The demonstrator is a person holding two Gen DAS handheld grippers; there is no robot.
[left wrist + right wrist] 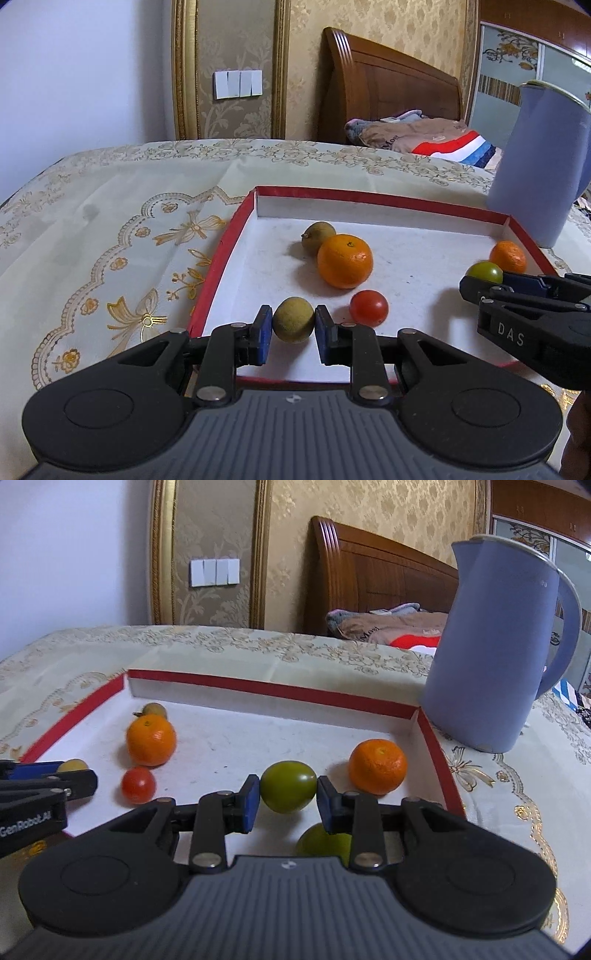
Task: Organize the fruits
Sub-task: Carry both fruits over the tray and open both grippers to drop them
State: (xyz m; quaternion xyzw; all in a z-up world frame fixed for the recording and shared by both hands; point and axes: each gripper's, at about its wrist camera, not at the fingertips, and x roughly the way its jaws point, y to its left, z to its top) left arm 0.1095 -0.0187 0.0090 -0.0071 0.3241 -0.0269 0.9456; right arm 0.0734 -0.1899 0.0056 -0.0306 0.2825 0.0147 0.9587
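Note:
A shallow red-rimmed white box (236, 225) (280, 690) lies on the table. My left gripper (293, 326) is shut on a small tan round fruit (293, 320), held just above the box floor near its front left corner. My right gripper (287, 797) is shut on a green tomato (288, 791) over the box's right side. Inside lie a large orange (344, 260) (150, 739), a tan fruit (318, 237) (155, 709) behind it, a red tomato (369, 307) (138, 785) and a smaller orange (507, 256) (377, 761). A second green fruit (318, 841) shows below the right fingers.
A tall blue jug (535, 162) (495, 646) stands on the cloth just past the box's right back corner. An embroidered tablecloth (110, 221) covers the table. Beyond the table are a bed with a wooden headboard (388, 85) and folded blankets.

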